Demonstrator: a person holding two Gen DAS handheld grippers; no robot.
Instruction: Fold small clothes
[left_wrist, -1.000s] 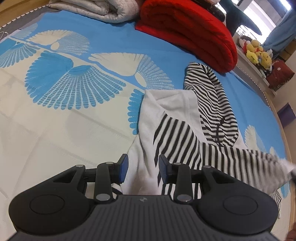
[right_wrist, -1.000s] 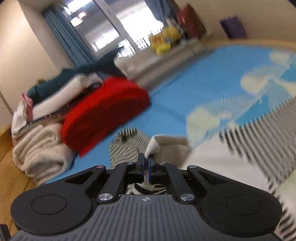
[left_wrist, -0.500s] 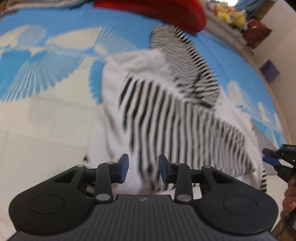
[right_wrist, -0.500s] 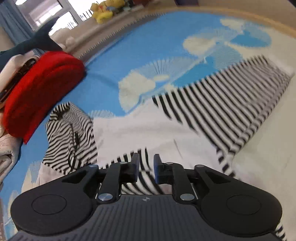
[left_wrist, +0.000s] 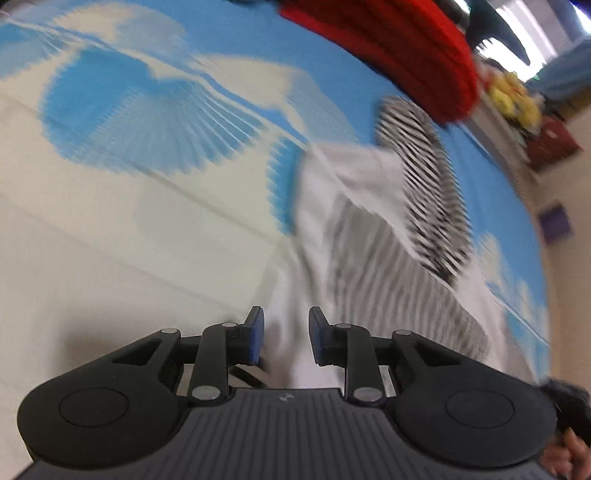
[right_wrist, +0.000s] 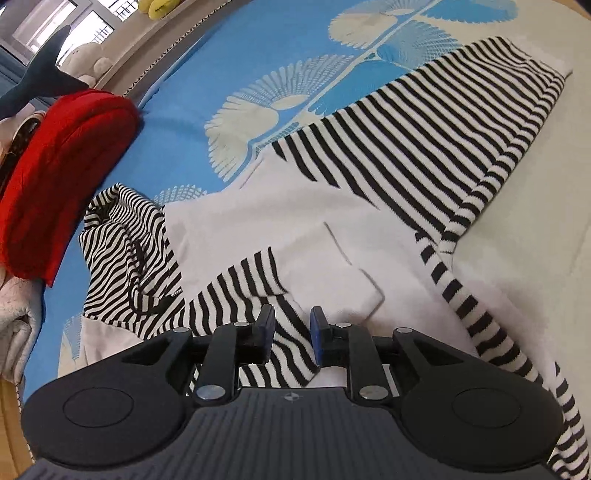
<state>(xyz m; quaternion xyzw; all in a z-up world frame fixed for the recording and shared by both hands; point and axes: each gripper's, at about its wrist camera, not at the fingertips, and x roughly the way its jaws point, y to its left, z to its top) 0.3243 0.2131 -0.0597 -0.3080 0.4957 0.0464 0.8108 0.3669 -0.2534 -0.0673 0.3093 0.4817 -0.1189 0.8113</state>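
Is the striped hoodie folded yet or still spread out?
Partly folded. The striped hoodie lies mostly spread on the bedspread, with one sleeve laid across its white front.

The right hand-held gripper (right_wrist: 289, 339) has released the sleeve (right_wrist: 255, 295); its jaws, shut a second ago, now stand apart above it. The sleeve lies folded across the sweater (right_wrist: 295, 221). The left view has become blurred.
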